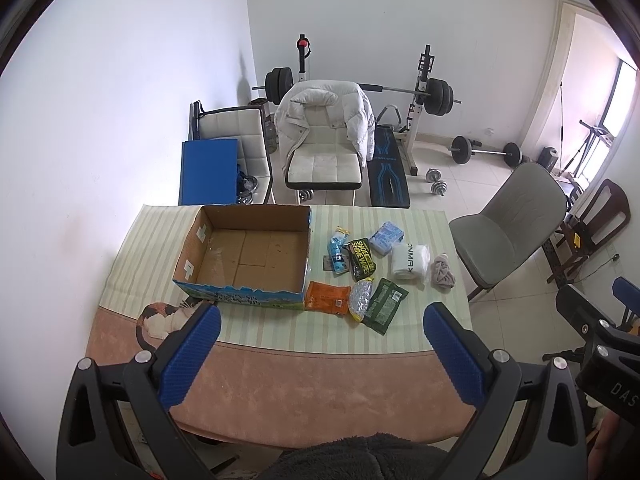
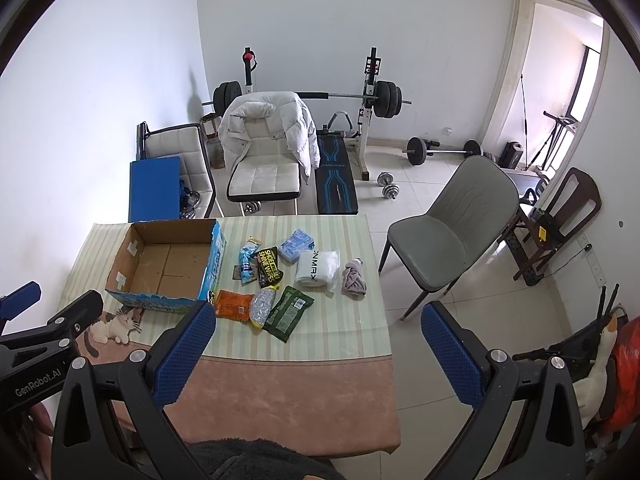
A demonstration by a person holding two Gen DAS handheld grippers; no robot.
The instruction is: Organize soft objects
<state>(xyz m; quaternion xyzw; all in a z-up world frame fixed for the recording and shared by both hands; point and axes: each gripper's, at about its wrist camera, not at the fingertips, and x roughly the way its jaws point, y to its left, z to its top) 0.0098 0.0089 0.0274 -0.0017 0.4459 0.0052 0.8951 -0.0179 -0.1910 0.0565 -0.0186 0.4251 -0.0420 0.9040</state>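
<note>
An open cardboard box (image 1: 248, 254) (image 2: 168, 264) sits empty on the table's left. Right of it lie several soft packs: an orange pack (image 1: 326, 298) (image 2: 234, 303), a silver-yellow pouch (image 1: 360, 300) (image 2: 262, 306), a green pack (image 1: 385, 305) (image 2: 290, 311), a black wipes pack (image 1: 362, 258) (image 2: 269, 266), a blue tube pack (image 1: 337, 254) (image 2: 247, 265), a light blue pack (image 1: 385, 237) (image 2: 296, 245), a white rolled towel (image 1: 409, 262) (image 2: 318, 268) and a grey cloth (image 1: 442, 274) (image 2: 354, 278). My left gripper (image 1: 322, 338) and right gripper (image 2: 318, 338) are open and empty, held above the table's near edge.
The table (image 1: 312, 384) has a striped and pink cloth with a cat print (image 2: 116, 326). A grey chair (image 1: 508, 220) (image 2: 460, 224) stands to its right. White chairs (image 1: 324, 148), one with a jacket, and a weight bench stand behind.
</note>
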